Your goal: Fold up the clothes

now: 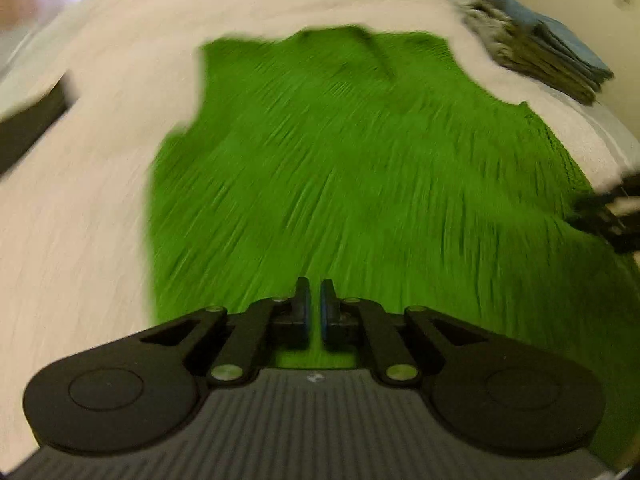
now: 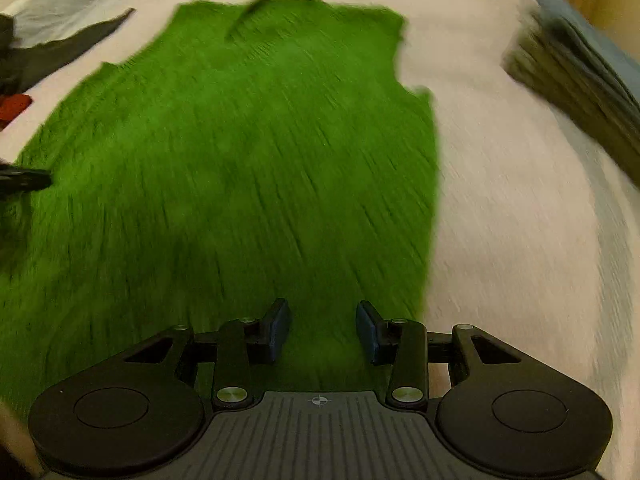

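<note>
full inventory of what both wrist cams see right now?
green garment: one, bright green, spread flat mid-sheet
white sheet: one, white, under everything
folded stack: one pile, olive and blue, far right on the sheet
dark cloth: one, dark grey, far left
red item: one, red, left edge, too blurred to identify
left tongs: one, black, blue pads, shut, empty, over the garment
right tongs: one, black, open, empty, over the garment
</note>
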Action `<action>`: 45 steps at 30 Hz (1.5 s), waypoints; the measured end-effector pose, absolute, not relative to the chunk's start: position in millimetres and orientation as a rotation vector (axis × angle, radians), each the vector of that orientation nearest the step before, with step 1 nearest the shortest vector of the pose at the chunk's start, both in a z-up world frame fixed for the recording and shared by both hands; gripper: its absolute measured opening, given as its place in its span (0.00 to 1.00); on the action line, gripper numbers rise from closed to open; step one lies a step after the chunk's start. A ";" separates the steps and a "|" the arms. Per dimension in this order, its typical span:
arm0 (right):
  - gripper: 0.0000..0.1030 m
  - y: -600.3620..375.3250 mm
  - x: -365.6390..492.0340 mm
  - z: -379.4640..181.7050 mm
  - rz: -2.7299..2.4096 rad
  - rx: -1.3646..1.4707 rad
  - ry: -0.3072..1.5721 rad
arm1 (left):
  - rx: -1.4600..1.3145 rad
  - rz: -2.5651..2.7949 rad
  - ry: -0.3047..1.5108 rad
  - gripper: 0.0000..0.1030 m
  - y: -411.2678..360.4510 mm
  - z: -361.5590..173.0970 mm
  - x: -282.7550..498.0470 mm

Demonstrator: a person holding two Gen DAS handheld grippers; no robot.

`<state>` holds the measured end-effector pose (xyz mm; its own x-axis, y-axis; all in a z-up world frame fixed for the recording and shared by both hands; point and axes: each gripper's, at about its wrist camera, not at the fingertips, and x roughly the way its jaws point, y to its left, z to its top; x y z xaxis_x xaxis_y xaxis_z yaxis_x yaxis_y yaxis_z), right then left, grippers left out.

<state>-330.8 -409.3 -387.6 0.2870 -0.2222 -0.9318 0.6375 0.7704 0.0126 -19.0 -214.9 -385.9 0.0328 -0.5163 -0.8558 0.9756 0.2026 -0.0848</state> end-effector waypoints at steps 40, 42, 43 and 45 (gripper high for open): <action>0.40 -296.2 -346.8 -384.3 -0.277 0.359 1.228 | 0.653 -1.355 1.138 0.08 -126.1 -380.9 -87.2; 0.40 -300.0 -361.7 -378.6 -0.281 0.400 1.243 | 0.700 -1.350 1.133 0.08 -104.1 -387.1 -90.0; 0.40 -302.7 -367.8 -373.3 -0.291 0.420 1.236 | 0.704 -1.341 1.146 0.08 -92.1 -387.2 -86.3; 0.40 -308.4 -372.0 -359.7 -0.329 0.434 1.208 | 0.667 -1.305 1.197 0.08 -72.1 -382.6 -76.9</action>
<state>-372.0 -308.4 -359.7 0.3249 -0.0147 -0.9456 0.4669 0.8720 0.1468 -76.9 -72.1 -382.6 -0.1522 -0.3607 -0.9202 0.9477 0.2109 -0.2395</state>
